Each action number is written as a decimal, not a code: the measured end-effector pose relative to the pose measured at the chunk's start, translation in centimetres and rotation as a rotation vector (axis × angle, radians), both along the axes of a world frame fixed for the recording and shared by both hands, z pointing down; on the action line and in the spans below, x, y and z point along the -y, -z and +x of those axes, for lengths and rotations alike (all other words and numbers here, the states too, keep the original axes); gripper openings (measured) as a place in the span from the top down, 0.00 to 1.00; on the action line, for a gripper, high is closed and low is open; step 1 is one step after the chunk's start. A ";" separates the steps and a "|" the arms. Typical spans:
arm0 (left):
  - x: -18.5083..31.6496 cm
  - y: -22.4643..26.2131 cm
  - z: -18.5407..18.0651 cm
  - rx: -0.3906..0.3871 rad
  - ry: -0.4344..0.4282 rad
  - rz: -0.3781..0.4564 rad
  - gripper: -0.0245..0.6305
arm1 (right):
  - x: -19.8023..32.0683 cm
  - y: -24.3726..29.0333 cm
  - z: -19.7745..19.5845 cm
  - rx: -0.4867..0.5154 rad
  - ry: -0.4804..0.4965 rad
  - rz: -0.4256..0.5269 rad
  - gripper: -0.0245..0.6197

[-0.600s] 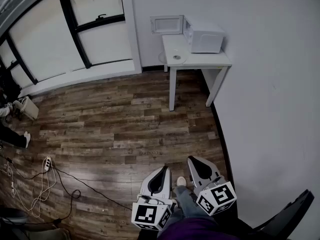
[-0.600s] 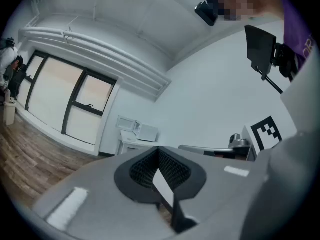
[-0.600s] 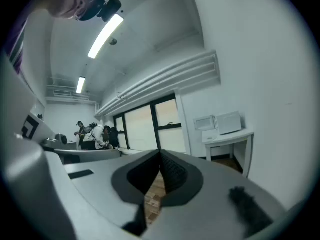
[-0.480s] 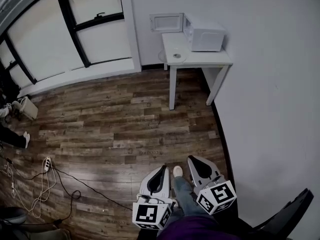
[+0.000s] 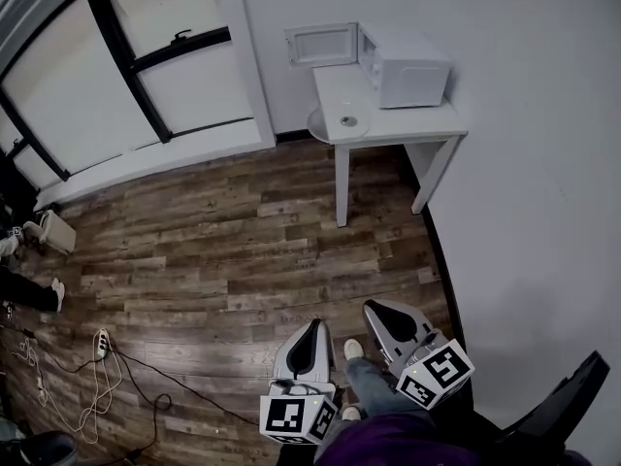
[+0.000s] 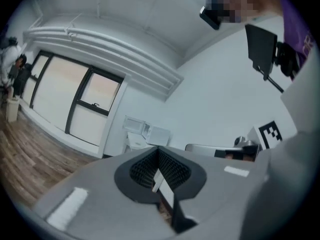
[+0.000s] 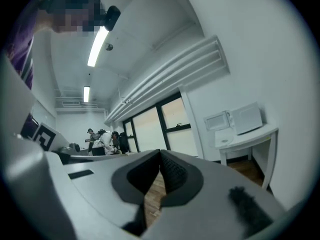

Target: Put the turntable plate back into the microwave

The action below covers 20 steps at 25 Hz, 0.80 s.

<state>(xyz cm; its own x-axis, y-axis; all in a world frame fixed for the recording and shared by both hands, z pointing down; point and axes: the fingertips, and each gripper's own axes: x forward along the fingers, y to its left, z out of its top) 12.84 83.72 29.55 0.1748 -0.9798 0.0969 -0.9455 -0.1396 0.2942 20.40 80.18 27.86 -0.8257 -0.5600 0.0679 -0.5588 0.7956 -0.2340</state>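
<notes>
A white microwave (image 5: 412, 66) stands on a small white table (image 5: 398, 119) against the far wall, its door (image 5: 320, 44) swung open to the left. The clear round turntable plate (image 5: 340, 121) lies on the table's left end, in front of the open door. Both grippers are low in the head view, far from the table, over the wood floor. My left gripper (image 5: 312, 324) is shut with nothing in it, and so is my right gripper (image 5: 373, 307). The right gripper view shows the microwave (image 7: 246, 117) and the plate (image 7: 224, 140) in the distance. The left gripper view shows the microwave (image 6: 159, 135) small and far off.
Large dark-framed windows (image 5: 116, 76) run along the left wall. Cables and a power strip (image 5: 100, 343) lie on the floor at lower left. A black chair part (image 5: 568, 411) sits at lower right by the wall. The person's shoe (image 5: 353, 349) shows between the grippers. People (image 7: 102, 140) stand far off.
The table and microwave have come slightly nearer and larger in the head view. Both grippers stay shut and keep their places low in the picture.
</notes>
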 end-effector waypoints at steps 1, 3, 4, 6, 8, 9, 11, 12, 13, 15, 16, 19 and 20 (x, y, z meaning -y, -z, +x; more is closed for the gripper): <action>1.4 0.3 -0.4 -0.028 0.012 0.010 0.95 | 1.5 0.3 -0.2 0.006 0.006 0.005 0.95; 4.4 0.7 -1.2 -0.035 0.029 0.014 0.95 | 4.7 0.4 -0.5 0.011 0.003 -0.009 0.95; 5.9 0.9 -1.4 -0.031 0.030 0.014 0.95 | 6.4 0.2 -0.7 0.010 0.003 -0.030 0.95; 8.5 1.3 -1.5 -0.034 0.022 0.014 0.95 | 9.4 -0.7 -0.8 -0.020 0.011 -0.081 0.95; 10.9 1.5 -1.6 -0.030 0.021 0.009 0.95 | 12.0 -1.6 -0.8 -0.058 0.015 -0.102 0.95; 11.9 1.4 -1.9 -0.025 0.028 0.003 0.95 | 13.2 -1.8 -0.8 -0.067 0.015 -0.104 0.95; 13.6 1.0 -2.7 -0.015 0.045 -0.016 0.95 | 15.3 -2.0 -1.3 -0.069 0.014 -0.106 0.95; 14.3 0.8 -3.1 -0.011 0.053 -0.025 0.95 | 16.1 -2.0 -1.5 -0.066 0.014 -0.106 0.95; 14.9 0.5 -3.5 -0.007 0.059 -0.032 0.95 | 16.8 -2.0 -1.9 -0.059 0.018 -0.105 0.95; 16.1 0.0 -4.2 -0.004 0.059 -0.040 0.95 | 17.9 -1.7 -2.7 -0.029 0.042 -0.094 0.95; 16.8 -0.3 -4.5 -0.001 0.054 -0.044 0.95 | 18.4 -1.5 -3.2 -0.012 0.056 -0.088 0.95; 19.5 -1.1 -6.0 0.004 0.046 -0.054 0.95 | 20.9 -1.7 -4.8 0.007 0.056 -0.083 0.95; 20.5 -1.3 -6.8 -0.003 0.045 -0.055 0.95 | 21.8 -1.9 -5.4 0.008 0.045 -0.083 0.95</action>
<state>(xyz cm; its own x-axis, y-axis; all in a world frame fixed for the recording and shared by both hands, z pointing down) 6.02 63.21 30.88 0.1307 -0.9800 0.1503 -0.9497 -0.0802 0.3028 15.04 58.34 29.72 -0.8506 -0.5150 0.1064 -0.5209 0.7974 -0.3045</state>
